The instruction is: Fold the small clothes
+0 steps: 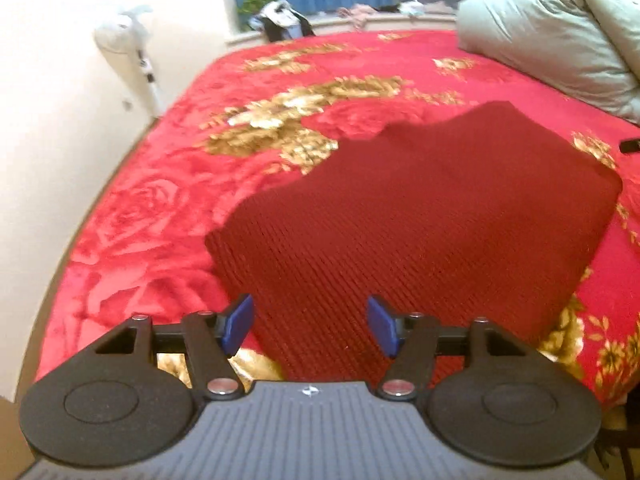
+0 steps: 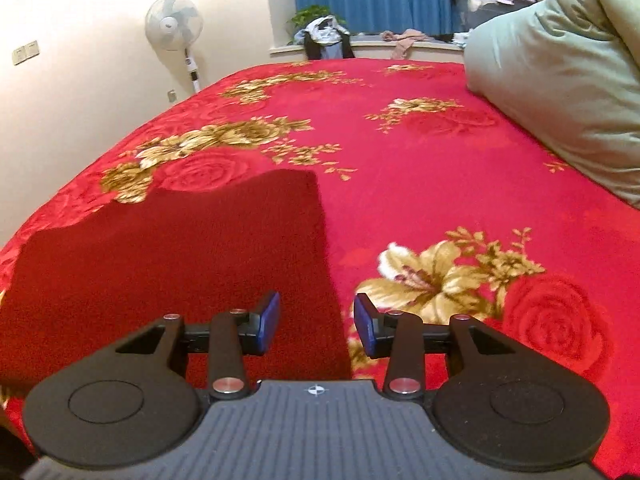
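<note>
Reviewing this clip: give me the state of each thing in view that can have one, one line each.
dark red knit garment: folded, lying flat on the bed, not gripped.
left gripper: open, nothing between the pads.
right gripper: open, above the garment's right edge, holding nothing.
floral blanket: spread flat over the bed.
green duvet: bunched up at the right.
standing fan: upright by the wall.

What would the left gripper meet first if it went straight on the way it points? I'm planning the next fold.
Most likely the dark red knit garment lying on the blanket; the left gripper has open, empty jaws.
</note>
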`<action>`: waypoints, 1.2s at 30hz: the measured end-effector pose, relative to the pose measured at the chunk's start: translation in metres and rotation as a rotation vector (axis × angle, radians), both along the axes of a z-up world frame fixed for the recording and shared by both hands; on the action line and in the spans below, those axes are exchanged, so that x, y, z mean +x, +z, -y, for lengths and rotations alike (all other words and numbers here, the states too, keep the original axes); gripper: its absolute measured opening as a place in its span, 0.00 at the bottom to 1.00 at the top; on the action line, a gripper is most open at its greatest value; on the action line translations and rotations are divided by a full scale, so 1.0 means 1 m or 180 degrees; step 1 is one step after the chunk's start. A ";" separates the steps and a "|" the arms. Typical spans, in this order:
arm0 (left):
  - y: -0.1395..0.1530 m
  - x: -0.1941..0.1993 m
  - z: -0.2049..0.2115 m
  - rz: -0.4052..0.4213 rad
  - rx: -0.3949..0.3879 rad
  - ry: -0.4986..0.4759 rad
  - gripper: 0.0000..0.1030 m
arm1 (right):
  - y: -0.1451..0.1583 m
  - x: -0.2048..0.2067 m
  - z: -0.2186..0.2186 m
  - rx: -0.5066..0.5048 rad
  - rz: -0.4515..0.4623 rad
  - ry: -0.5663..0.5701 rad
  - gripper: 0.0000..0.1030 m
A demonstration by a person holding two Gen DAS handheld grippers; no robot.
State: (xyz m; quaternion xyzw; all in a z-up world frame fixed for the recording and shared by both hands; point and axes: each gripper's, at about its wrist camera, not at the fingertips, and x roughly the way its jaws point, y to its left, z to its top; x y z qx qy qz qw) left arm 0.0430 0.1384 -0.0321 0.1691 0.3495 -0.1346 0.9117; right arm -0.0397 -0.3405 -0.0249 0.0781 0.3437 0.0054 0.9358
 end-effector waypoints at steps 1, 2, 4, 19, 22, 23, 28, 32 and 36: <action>0.005 -0.007 0.004 0.0063 -0.0020 0.0018 0.66 | 0.001 -0.002 -0.002 -0.0016 0.0008 0.0011 0.41; 0.009 -0.013 0.009 0.0109 -0.0049 0.0033 0.66 | 0.003 -0.003 -0.004 -0.0021 0.0024 0.0024 0.42; 0.015 -0.024 0.020 0.0175 -0.0108 0.0129 0.66 | 0.006 -0.005 -0.006 0.0007 0.0059 0.0074 0.42; -0.036 -0.091 0.052 -0.0396 -0.1515 0.1539 0.47 | 0.009 0.010 -0.009 0.0139 0.0050 0.0130 0.42; -0.050 -0.090 0.044 -0.0612 -0.1707 0.1754 0.54 | 0.012 0.013 -0.014 0.0106 0.0100 0.0171 0.42; -0.055 -0.089 0.041 -0.0665 -0.1735 0.1827 0.55 | 0.013 0.014 -0.015 0.0103 0.0109 0.0179 0.42; -0.065 -0.081 0.015 -0.0732 -0.2258 0.2193 0.61 | 0.012 0.018 -0.017 0.0081 0.0087 0.0186 0.42; -0.074 -0.070 -0.002 -0.0873 -0.2643 0.2522 0.75 | 0.010 0.019 -0.018 0.0064 0.0063 0.0179 0.42; -0.078 -0.061 -0.012 -0.0830 -0.2904 0.2838 0.75 | 0.008 0.020 -0.018 0.0054 0.0039 0.0152 0.42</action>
